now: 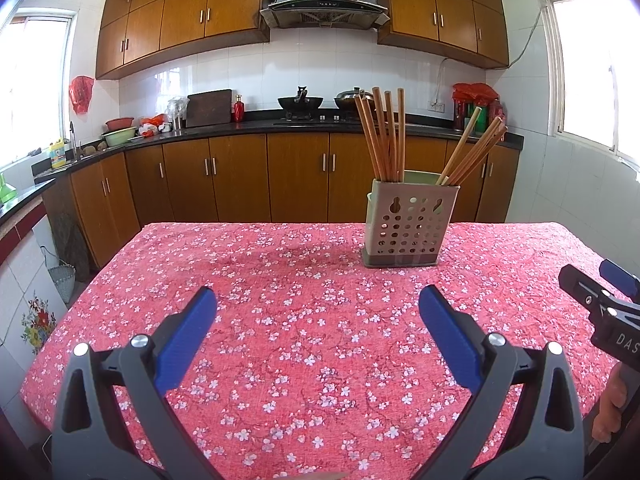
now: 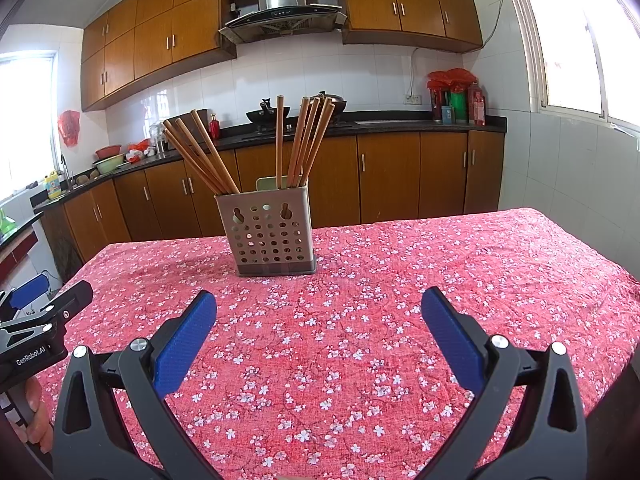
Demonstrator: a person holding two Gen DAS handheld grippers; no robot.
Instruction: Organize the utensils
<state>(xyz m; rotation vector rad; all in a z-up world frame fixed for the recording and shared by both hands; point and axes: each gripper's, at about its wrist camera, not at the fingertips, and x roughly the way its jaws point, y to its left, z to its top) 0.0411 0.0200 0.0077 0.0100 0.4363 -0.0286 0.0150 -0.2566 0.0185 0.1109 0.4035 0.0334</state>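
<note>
Left wrist view: my left gripper [image 1: 318, 304] wide open, holding nothing, above worktop [image 1: 280, 320] with floral cloth. Holder [image 1: 406, 226] stands upright on worktop beyond gripper, to its right; chopsticks [image 1: 382, 136] stick up from it in two bunches. My right gripper [image 1: 600, 300] near holder, at right edge.

Right wrist view: right gripper [image 2: 319, 306] wide open, empty. Holder [image 2: 270, 230] beyond, slightly left.

A home kitchen: range hood [image 1: 324, 0], wok [image 1: 300, 102] (on stove), wooden cabinets [image 1: 236, 176].
</note>
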